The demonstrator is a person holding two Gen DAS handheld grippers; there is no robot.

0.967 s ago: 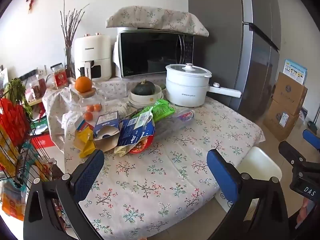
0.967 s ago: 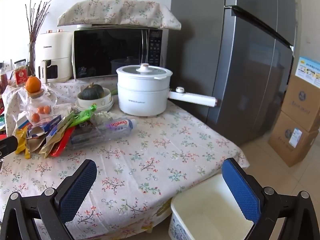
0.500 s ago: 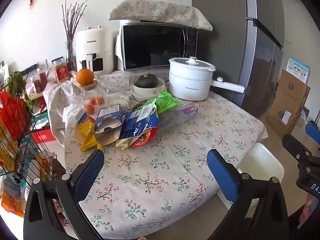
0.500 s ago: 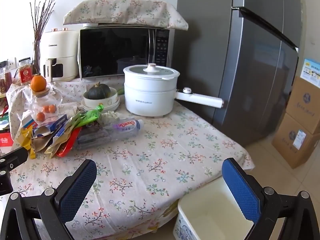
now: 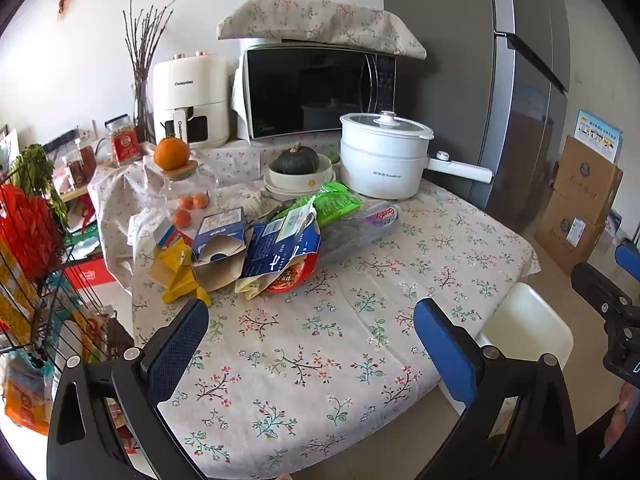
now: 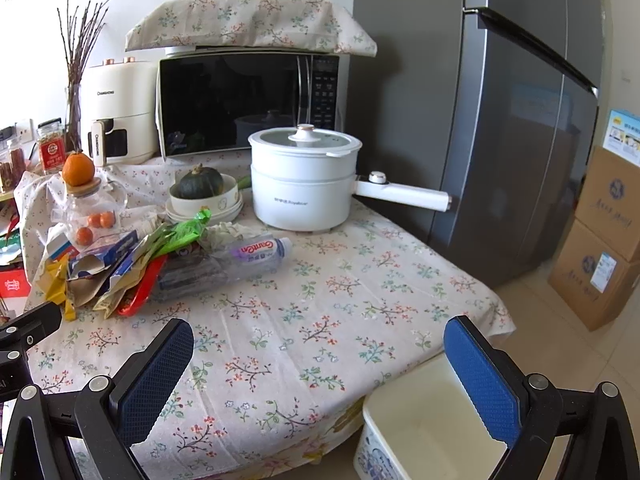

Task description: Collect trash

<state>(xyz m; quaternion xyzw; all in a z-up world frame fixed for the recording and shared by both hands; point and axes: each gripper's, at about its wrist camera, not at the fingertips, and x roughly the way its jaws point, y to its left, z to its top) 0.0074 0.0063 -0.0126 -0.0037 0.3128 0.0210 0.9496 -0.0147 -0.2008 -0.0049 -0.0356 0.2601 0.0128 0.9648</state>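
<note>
Left wrist view: the left tool (image 5: 310,322), jaws spread and empty, hangs over the floral-cloth table (image 5: 320,344). The heap of torn cartons and wrappers (image 5: 240,252) sits mid-left; best take the loose top pieces singly. The right tool's tip shows at the right edge.

Right wrist view: the right tool (image 6: 318,350) is likewise spread and empty. Only here the crushed clear plastic bottle (image 6: 232,260) lies fully exposed, and the white plastic bin (image 6: 424,428) shows its empty inside, lower right.

Matt floral cloth is covering the table (image 6: 360,280); a clear, crinkled plastic bottle (image 6: 240,258) is catching light — the torn cartons (image 5: 248,248) are looking like paper, the pot (image 6: 304,184) glossy.
</note>
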